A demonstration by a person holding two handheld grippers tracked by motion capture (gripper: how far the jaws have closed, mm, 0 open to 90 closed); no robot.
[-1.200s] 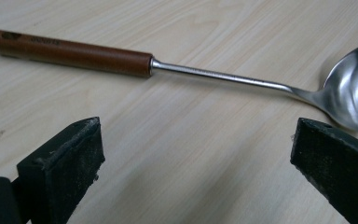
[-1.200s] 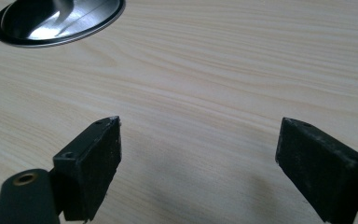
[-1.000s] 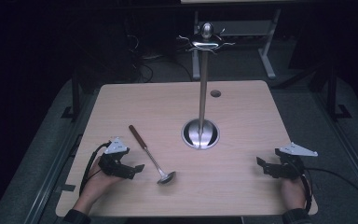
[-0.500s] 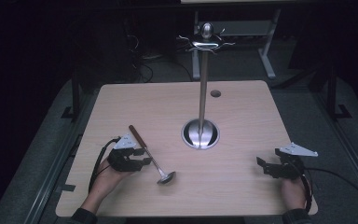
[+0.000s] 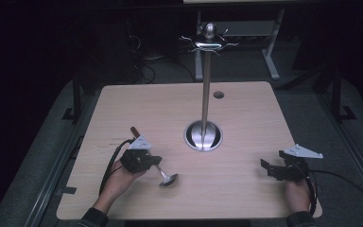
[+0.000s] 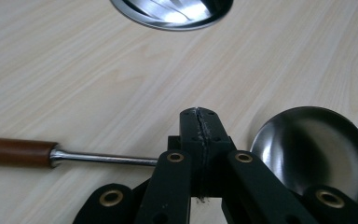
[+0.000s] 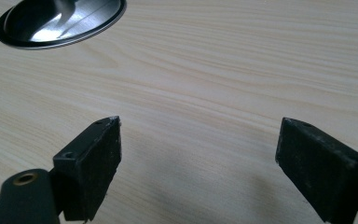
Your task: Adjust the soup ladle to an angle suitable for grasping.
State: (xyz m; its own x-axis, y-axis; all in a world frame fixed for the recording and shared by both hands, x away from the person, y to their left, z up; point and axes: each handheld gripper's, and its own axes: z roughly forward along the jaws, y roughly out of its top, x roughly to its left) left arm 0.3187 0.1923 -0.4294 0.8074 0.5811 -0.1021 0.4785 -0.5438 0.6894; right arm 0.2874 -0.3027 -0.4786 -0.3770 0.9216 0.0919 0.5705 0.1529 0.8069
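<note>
step: grip ladle [image 5: 157, 166] | ladle: flat on surface [image 5: 246, 109], near its left front corner | left gripper [image 6: 200, 122]: fingers just closing, now clamped on metal shaft beside bowl | right gripper [image 7: 200, 154]: fingers apart, idle | advice: lift level, check bowl-heavy tilt

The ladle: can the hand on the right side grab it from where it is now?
Probably yes. The right gripper sits open, with bare table between it and the ladle. But the left gripper is already shut on the ladle's thin metal shaft, so only the bowl and wooden end are free.
</note>
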